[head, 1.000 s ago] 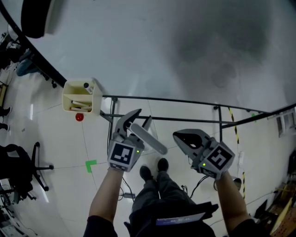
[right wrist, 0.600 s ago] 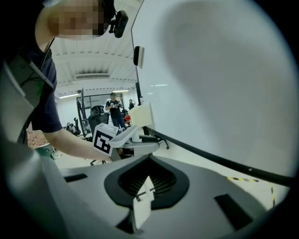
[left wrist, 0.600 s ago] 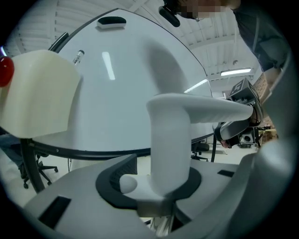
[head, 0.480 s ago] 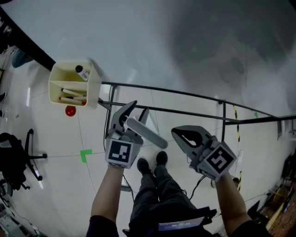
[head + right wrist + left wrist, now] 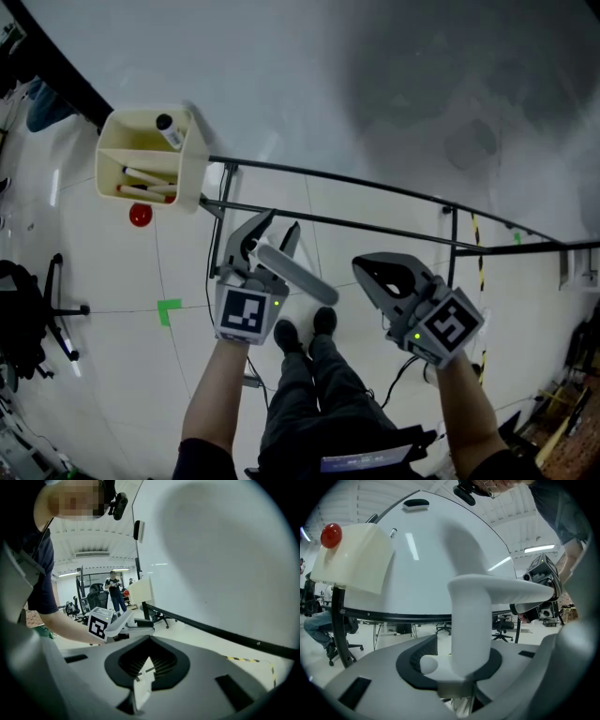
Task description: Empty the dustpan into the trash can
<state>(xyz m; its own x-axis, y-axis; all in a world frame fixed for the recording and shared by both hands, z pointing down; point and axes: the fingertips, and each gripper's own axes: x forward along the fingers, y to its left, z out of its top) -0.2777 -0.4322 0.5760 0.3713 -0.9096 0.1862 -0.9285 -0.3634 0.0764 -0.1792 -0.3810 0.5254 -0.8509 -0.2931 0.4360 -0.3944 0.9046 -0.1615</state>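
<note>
Both arms reach out side by side toward the white table. The left gripper squeezes a white handle, which sticks out sideways toward the right gripper. The right gripper's jaws are closed together. A cream box hangs on the table's edge.

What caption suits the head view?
Beside a white table, the left gripper clamps a white handle while the right gripper hangs shut next to it.

Counted two grippers: left gripper, right gripper. Also counted one white handle, one table, one cream bin far left, one red ball, one green floor mark, two shoes.
</note>
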